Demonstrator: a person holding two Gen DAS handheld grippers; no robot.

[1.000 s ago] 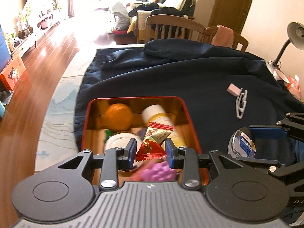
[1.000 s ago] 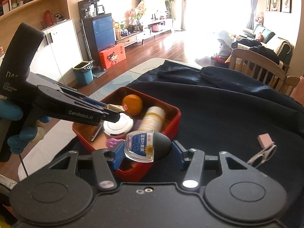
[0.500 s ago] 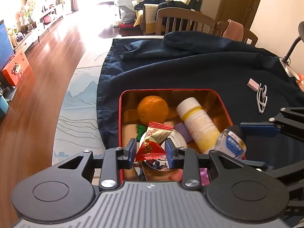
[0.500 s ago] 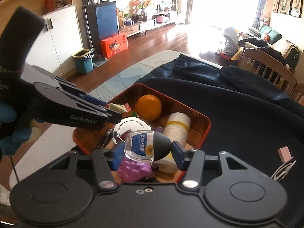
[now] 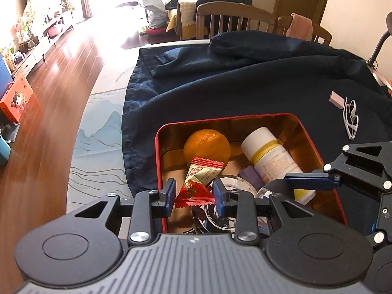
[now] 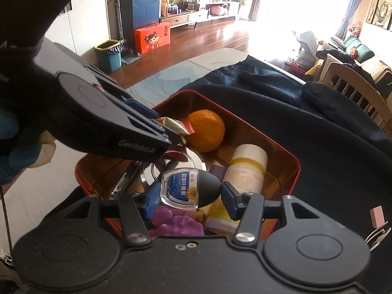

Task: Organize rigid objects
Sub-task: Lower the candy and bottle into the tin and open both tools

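A red tin box (image 5: pixel 269 115) (image 6: pixel 292 158) sits on a dark cloth. In it lie an orange (image 5: pixel 207 144) (image 6: pixel 208 132), a white bottle with a yellow band (image 5: pixel 272 156) (image 6: pixel 247 169), a round shiny lid (image 5: pixel 220 218) and a purple toy (image 6: pixel 176 223). My left gripper (image 5: pixel 194 197) is shut on a red candy packet (image 5: pixel 198 183) (image 6: pixel 175 126), held over the box. My right gripper (image 6: pixel 187 197) is shut on a small clear bottle with a black cap (image 6: pixel 189 189), also over the box.
A pink eraser (image 5: pixel 336 98) (image 6: pixel 376 216) and a white clip (image 5: pixel 350 120) lie on the dark cloth (image 5: pixel 245 78) to the right of the box. Wooden chairs (image 5: pixel 235 19) stand behind the table. The table's left edge drops to the wood floor (image 5: pixel 36 122).
Both grippers have moved over the red box with their loads still held. The right gripper's bottle went from beside the box to above its contents.
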